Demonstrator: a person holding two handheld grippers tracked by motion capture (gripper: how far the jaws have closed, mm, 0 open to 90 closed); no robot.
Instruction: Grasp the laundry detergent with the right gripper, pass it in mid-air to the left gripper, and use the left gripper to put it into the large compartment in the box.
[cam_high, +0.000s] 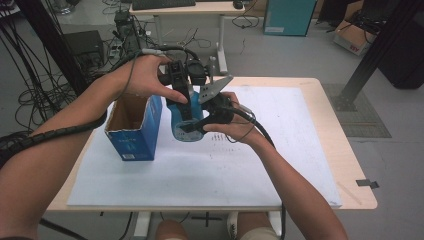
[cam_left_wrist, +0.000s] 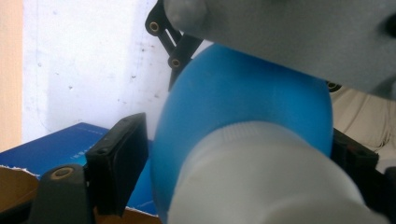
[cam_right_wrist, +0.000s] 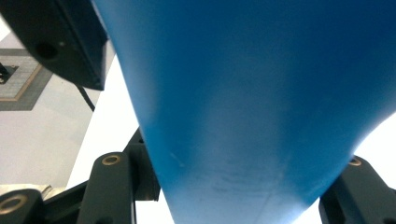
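A blue bottle (cam_high: 186, 125) with a white cap (cam_left_wrist: 261, 182) is held just above the white sheet, right of an open blue carton (cam_high: 134, 129). My left gripper (cam_high: 185, 111) comes down from above, shut on the bottle's upper body (cam_left_wrist: 243, 107); its jaws press both sides below the cap. My right gripper (cam_high: 199, 128) reaches in from the right and is shut on the bottle's lower part (cam_right_wrist: 243, 93). In the right gripper view the blue body narrows between my two jaws. The right gripper's grey plate (cam_left_wrist: 289, 32) hangs over the bottle in the left gripper view.
The carton stands upright with its top flaps open and its brown inside (cam_high: 127, 111) showing. A white sheet (cam_high: 280, 165) covers most of the wooden table (cam_high: 350, 170). Cables and a desk (cam_high: 190, 10) lie beyond the far edge.
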